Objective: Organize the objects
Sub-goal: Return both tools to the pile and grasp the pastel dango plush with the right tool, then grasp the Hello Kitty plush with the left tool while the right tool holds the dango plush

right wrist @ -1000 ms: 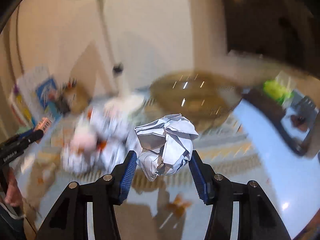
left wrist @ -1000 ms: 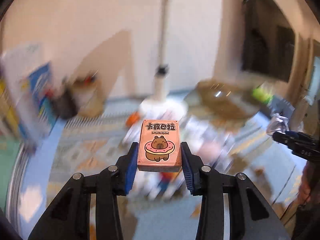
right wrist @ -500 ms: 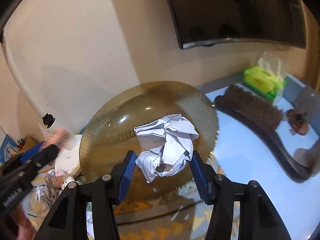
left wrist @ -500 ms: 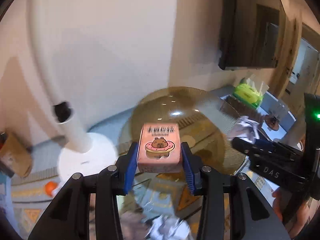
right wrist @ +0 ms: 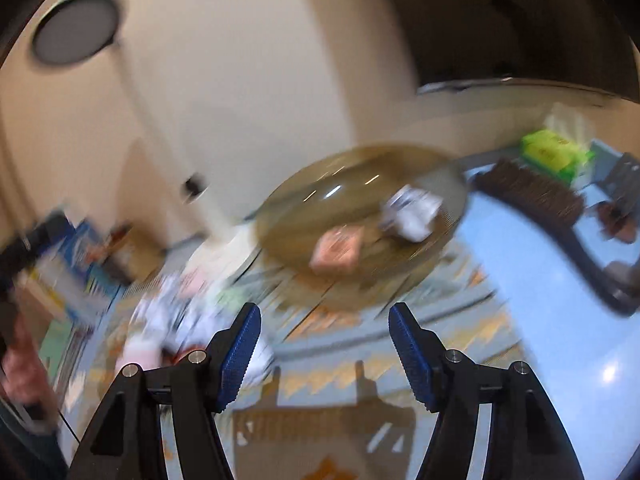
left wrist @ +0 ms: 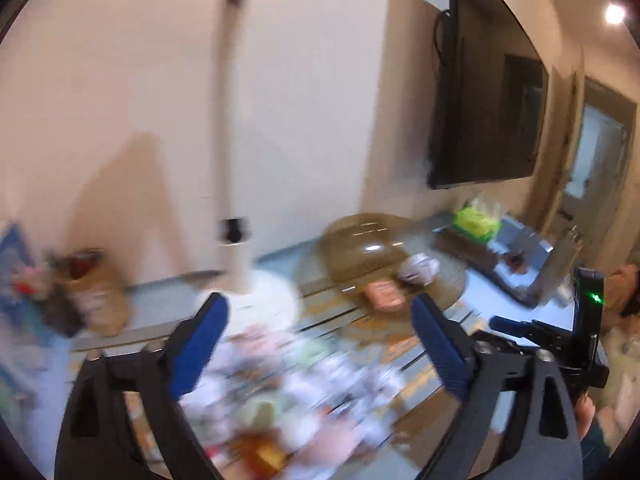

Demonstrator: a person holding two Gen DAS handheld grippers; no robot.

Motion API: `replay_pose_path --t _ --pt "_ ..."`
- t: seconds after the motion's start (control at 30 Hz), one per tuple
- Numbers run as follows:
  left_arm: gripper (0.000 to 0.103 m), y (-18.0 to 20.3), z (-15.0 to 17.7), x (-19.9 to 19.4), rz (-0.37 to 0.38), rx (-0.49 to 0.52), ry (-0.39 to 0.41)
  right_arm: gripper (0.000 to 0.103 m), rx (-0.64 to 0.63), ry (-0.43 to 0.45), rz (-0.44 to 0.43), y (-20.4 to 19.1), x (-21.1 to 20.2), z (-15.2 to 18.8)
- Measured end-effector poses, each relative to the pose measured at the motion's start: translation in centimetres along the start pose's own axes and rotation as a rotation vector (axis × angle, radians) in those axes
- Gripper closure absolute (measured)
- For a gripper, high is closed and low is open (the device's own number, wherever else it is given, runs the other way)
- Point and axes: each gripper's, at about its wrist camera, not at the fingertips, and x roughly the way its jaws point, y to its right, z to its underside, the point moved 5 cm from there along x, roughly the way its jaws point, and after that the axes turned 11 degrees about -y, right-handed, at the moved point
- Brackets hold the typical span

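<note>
A pink card box (left wrist: 385, 295) (right wrist: 338, 251) and a crumpled white paper ball (left wrist: 419, 269) (right wrist: 412, 212) lie in the amber glass bowl (left wrist: 352, 240) (right wrist: 320, 184) by the wall. My left gripper (left wrist: 320, 340) is open and empty, back from the bowl, over a blurred heap of small items (left wrist: 304, 392). My right gripper (right wrist: 325, 340) is open too, with nothing between its fingers, in front of the bowl. The right gripper's body (left wrist: 552, 344) shows at the right of the left wrist view.
A white lamp base and pole (left wrist: 236, 264) stand left of the bowl. A brown brush (right wrist: 532, 196) and a green pack (right wrist: 554, 152) lie to the right on the blue table. Books (right wrist: 68, 276) and a brown cup (left wrist: 96, 296) stand at the left. A dark screen (left wrist: 480, 92) hangs on the wall.
Both grippers have let go: the pink box and the paper ball now lie in the bowl. Both grippers opened and drew back from it; the views are blurred by motion.
</note>
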Motion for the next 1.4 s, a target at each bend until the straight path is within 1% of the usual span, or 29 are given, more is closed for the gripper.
replay_pose_path --t 0.07,0.1,0.17,0.23,0.37,0.43,0.47,0.5,0.57,0.6,0.67,0.73,0.77,0.8,0.83,0.87,0.9,0.93,0.97,1.03,1.07,1.1,1.17,1.2,1.23,1.3,1.33,1.37,1.4 --pt "0.0 -1.9 1.2 -2.3 -0.076 -0.015 0.024 0.03 -0.012 -0.043 -0.069 -1.4 1.8 1.5" --pt "0.0 -3.3 2.3 -3.8 -0.124 -0.033 0.036 0.03 -0.009 -0.068 -0.127 -2.4 2.9 2.4" --pt "0.0 -5.2 4.2 -4.8 -0.159 -0.074 0.035 0.03 0.002 -0.096 -0.211 -4.0 4.0 3.4" --pt "0.0 -6.9 7.2 -4.0 -0.18 -0.126 0.002 0.03 -0.007 -0.12 -0.267 -5.6 4.6 4.2" --pt "0.0 -10.0 13.5 -0.2 -0.153 -0.234 -0.123 0.03 -0.098 -0.16 -0.243 -9.9 5.1 5.4" --pt "0.001 -11.3 16.0 2.3 -0.148 -0.288 -0.19 0.026 -0.129 -0.156 -0.25 -11.5 4.4 6.0" --pt "0.001 -11.5 16.7 2.8 -0.14 -0.296 -0.206 0.016 -0.145 -0.151 -0.241 -12.5 4.4 6.1" --pt "0.001 -11.8 17.5 4.0 -0.114 -0.303 -0.244 0.011 -0.162 -0.136 -0.204 -13.5 4.4 6.0" --pt "0.001 -11.5 18.2 5.2 -0.078 -0.296 -0.285 0.011 -0.184 -0.11 -0.145 -15.3 4.5 5.5" --pt "0.001 -11.2 18.3 6.0 -0.039 -0.281 -0.304 0.011 -0.182 -0.097 -0.124 -15.8 4.6 4.9" --pt "0.001 -10.6 18.5 6.8 -0.016 -0.264 -0.326 0.011 -0.117 -0.066 -0.074 -15.9 5.1 3.2" --pt "0.002 -9.7 18.6 7.8 0.027 -0.234 -0.363 0.012 -0.063 -0.061 -0.091 -15.6 6.1 2.2" --pt "0.004 -9.1 18.6 8.2 0.05 -0.219 -0.372 0.024 -0.056 -0.084 -0.118 -15.5 6.6 1.9" --pt "0.005 -8.8 18.3 8.3 0.049 -0.209 -0.369 0.052 -0.066 -0.136 -0.168 -15.9 7.4 2.1" --pt "0.007 -8.5 18.1 8.4 0.04 -0.203 -0.358 0.056 -0.073 -0.167 -0.176 -16.0 7.9 2.3" --pt "0.019 -8.4 18.0 8.3 0.036 -0.198 -0.346 0.056 -0.081 -0.178 -0.177 -16.0 8.0 2.7" --pt "0.027 -8.3 17.9 8.3 0.044 -0.194 -0.338 0.056 -0.099 -0.158 -0.184 -15.9 7.3 3.2" --pt "0.031 -8.3 18.0 8.2 0.069 -0.195 -0.336 0.056 -0.108 -0.131 -0.198 -15.8 6.3 3.5" --pt "0.033 -8.4 18.1 8.2 0.076 -0.197 -0.326 0.056 -0.113 -0.088 -0.216 -15.6 4.9 3.7" --pt "0.034 -8.8 18.2 7.5 0.125 -0.208 -0.297 0.056 -0.113 -0.002 -0.22 -14.6 1.6 3.9" --pt "0.034 -9.0 18.2 6.9 0.164 -0.221 -0.271 0.056 -0.121 0.028 -0.2 -14.0 0.3 4.0" --pt "0.034 -9.4 18.2 6.5 0.203 -0.24 -0.247 0.056 -0.137 0.068 -0.134 -12.8 -1.4 4.4" --pt "0.034 -9.8 18.6 6.2 0.225 -0.277 -0.237 0.056 -0.144 0.084 -0.002 -10.8 -2.6 5.2" --pt "0.034 -9.8 18.4 6.5 0.217 -0.284 -0.245 0.056 -0.128 0.062 0.077 -9.1 -2.6 6.1" --pt "0.034 -9.6 18.4 6.7 0.202 -0.28 -0.254 0.056 -0.104 0.034 0.116 -7.8 -2.2 6.9" --pt "0.034 -9.2 18.2 7.2 0.161 -0.264 -0.266 0.055 -0.04 -0.041 0.157 -5.6 -0.6 8.6" --pt "0.032 -9.0 18.4 7.4 0.112 -0.256 -0.28 0.055 -0.015 -0.081 0.154 -5.1 0.3 9.2" --pt "0.031 -9.0 18.4 7.9 0.074 -0.25 -0.303 0.053 0.008 -0.135 0.119 -4.7 1.2 10.0" --pt "0.03 -8.5 18.3 8.4 0.065 -0.236 -0.328 0.052 0.022 -0.169 0.088 -4.7 1.8 10.4"
